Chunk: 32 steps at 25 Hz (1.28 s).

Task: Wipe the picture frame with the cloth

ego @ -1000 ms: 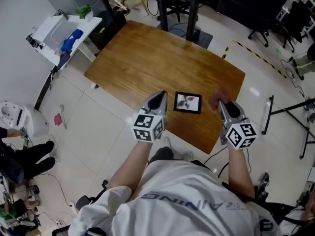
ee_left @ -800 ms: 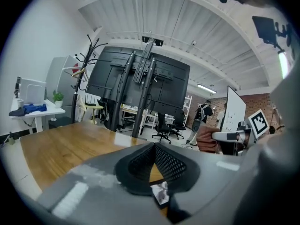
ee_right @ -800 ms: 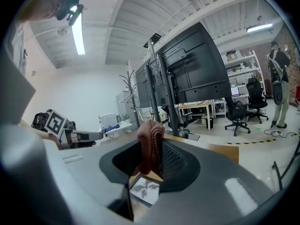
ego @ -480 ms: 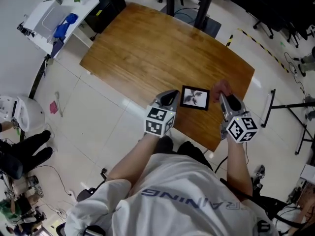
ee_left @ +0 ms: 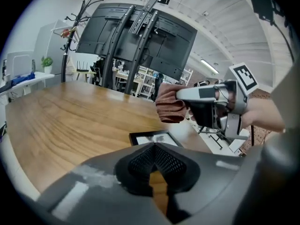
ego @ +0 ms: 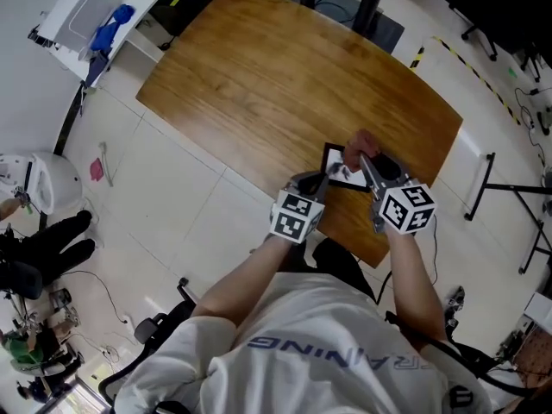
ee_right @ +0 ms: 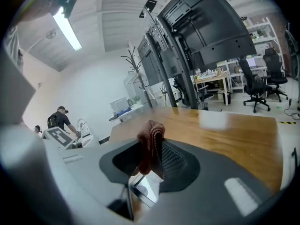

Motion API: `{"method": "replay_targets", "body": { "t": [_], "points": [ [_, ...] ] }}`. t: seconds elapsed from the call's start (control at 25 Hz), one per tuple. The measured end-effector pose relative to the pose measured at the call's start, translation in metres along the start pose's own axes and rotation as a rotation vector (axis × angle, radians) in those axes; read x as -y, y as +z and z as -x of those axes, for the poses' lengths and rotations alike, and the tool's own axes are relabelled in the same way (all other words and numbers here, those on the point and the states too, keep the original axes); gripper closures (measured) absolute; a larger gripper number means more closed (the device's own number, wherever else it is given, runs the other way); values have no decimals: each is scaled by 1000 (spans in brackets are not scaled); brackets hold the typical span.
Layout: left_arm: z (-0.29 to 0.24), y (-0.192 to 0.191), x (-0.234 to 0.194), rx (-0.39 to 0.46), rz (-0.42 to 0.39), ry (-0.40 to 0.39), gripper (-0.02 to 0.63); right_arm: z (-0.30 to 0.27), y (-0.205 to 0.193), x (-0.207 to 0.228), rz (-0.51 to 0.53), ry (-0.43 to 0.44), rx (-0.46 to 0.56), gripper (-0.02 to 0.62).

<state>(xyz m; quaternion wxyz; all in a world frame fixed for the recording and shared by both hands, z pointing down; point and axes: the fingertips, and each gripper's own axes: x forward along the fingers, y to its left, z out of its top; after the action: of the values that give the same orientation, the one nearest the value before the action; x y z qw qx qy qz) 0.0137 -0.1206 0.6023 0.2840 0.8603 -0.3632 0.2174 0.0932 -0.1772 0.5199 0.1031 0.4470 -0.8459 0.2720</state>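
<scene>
A black picture frame (ego: pixel 338 167) lies flat near the front right corner of the wooden table (ego: pixel 259 84); both grippers hide most of it. My left gripper (ego: pixel 321 180) is shut and empty, with its tips at the frame's near left edge. In the left gripper view the frame (ee_left: pixel 151 137) lies just beyond the left gripper (ee_left: pixel 154 146). My right gripper (ego: pixel 353 155) is shut on a reddish-brown cloth (ego: pixel 360 141) and holds it just above the frame's far right part. The right gripper view shows the cloth (ee_right: pixel 151 144) bunched between the jaws, with the frame (ee_right: pixel 144 191) beneath.
A white side table (ego: pixel 82 20) with a blue item stands off the table's far left corner. A white machine (ego: pixel 26 188) and dark shoes (ego: pixel 47 248) are on the floor at left. Tripod legs (ego: pixel 509 188) stand to the right. Black screen stands (ee_left: pixel 136 36) rise behind the table.
Both grippers have closed in on the frame. The right one carried the cloth leftward over it, and the left one moved right to its near edge. The head camera shifted too.
</scene>
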Motion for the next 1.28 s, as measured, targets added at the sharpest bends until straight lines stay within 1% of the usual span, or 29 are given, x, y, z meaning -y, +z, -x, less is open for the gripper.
{"method": "replay_targets", "body": {
  "t": [0.24,0.4,0.56,0.68,0.8,1.12,1.28],
  "points": [
    [-20,-17,-4,-57,12,9,603,-34,-33,-8,-48,71,-118,482],
    [-23,-30,-3,-98,15,8,603,-51,-50,-17,-44,124,-191,482],
    [-26,-39,-4,-120,28,5,603,-67,-59,-23,-48,147,-247,482],
    [-28,-43,-1,-127,34,3,603,-73,-71,-26,-46,143,-296,482],
    [-30,-46,-2,-136,38,2,603,-77,-79,-26,-41,127,-325,482],
    [-30,-46,-2,-128,52,1,603,-84,-84,-16,-19,73,-338,480],
    [-31,-46,-3,-127,51,9,603,-77,-81,-6,3,41,-346,480]
  ]
}}
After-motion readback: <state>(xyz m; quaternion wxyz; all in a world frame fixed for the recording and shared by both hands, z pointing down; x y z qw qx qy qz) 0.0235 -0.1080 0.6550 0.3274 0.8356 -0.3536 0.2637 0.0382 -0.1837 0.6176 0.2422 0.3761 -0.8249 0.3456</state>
